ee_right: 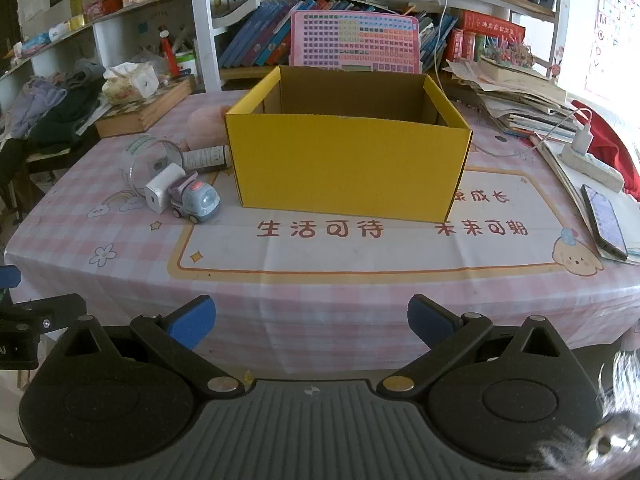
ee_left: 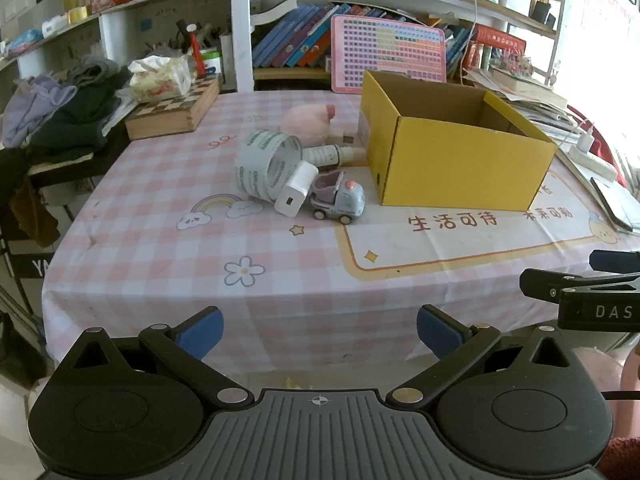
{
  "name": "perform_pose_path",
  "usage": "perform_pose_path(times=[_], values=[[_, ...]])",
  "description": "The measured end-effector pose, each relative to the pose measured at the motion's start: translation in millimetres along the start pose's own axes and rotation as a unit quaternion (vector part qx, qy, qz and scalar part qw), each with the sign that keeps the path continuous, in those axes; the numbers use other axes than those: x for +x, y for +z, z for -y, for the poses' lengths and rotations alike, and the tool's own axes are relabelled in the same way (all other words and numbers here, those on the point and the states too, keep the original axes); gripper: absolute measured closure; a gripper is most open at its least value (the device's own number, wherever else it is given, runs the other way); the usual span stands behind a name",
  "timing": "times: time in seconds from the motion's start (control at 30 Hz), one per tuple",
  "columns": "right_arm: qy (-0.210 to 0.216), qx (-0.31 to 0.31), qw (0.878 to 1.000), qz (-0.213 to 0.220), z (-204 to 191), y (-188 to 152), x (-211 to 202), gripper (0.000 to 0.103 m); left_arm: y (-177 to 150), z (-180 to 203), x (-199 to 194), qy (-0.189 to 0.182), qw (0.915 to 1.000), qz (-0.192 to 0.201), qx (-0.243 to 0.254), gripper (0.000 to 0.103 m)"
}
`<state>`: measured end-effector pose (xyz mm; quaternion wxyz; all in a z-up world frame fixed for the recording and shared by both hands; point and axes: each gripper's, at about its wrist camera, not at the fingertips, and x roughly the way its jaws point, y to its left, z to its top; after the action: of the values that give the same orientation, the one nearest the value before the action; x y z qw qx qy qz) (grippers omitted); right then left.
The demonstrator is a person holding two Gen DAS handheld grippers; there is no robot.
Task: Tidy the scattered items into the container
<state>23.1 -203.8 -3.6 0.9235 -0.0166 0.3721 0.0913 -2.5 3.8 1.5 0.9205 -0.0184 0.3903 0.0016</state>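
The box (ee_right: 348, 160) stands open-topped on the table (ee_right: 360, 312), toward its far side, with nothing visible inside it. Left of the box lies a cluster of small things, all close together: the toy truck (ee_left: 338, 200) nearest the front edge, the charger (ee_left: 295, 188) touching its left side, and the roll of tape (ee_left: 266, 164) just behind the charger. A tube (ee_left: 332, 155) lies on its side behind the truck, its end reaching the box's left wall — behind that sits the plush toy (ee_left: 310, 118). Further left and back, a tissue pack (ee_left: 160, 78) rests on a chessboard case (ee_left: 176, 110). Right of the box, near the table's edge, lies a phone (ee_right: 604, 220); a power strip (ee_right: 592, 164) lies behind it. Shelves of books (ee_right: 256, 40) stand behind the table.
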Motion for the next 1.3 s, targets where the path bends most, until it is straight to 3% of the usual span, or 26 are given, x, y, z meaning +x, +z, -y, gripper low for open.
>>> perform_pose_path(times=[0.87, 1.3], values=[[0.000, 0.000, 1.000, -0.005, -2, 2, 3, 0.000, 1, 1, 5, -0.003, 1.0000, -0.007, 0.001, 0.000], [0.012, -0.014, 1.000, -0.009, -17, 12, 12, 0.000, 6, -14, 5, -0.030, 0.9993, 0.015, -0.013, 0.000]])
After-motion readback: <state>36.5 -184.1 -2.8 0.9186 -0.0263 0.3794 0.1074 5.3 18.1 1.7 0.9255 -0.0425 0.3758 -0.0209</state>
